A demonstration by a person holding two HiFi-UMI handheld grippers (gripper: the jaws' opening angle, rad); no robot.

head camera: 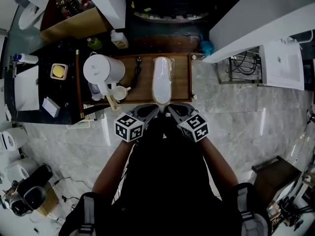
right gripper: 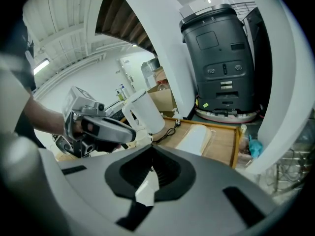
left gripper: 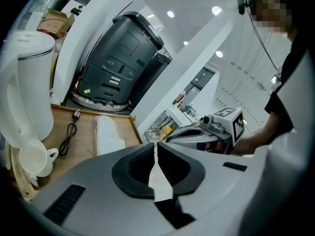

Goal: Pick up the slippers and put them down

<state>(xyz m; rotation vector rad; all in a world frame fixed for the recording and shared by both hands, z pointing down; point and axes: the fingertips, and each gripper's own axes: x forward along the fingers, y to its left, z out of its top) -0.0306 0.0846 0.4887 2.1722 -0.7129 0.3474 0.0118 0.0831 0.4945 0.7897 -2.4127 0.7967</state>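
**Slippers** point(head camera: 162, 80): white, in clear wrap, lying lengthwise on the wooden tray point(head camera: 183, 77), right of the kettle point(head camera: 101, 69); untouched.
**Left gripper** point(head camera: 155, 108), **right gripper** point(head camera: 168, 108): fingers together, nothing between them; tips side by side, just short of the tray's near edge.
**Step:** approach; pickup not begun.
**Next move:** likely calls for parting the fingers, then reaching forward over the slippers.

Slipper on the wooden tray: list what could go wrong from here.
1. The left tongs and right tongs are shut; unless opened, they may just push the slipper.
2. Its clear wrapping looks slick and may slide in a grip.
3. The cord and cup lie close on its left and could get snagged.
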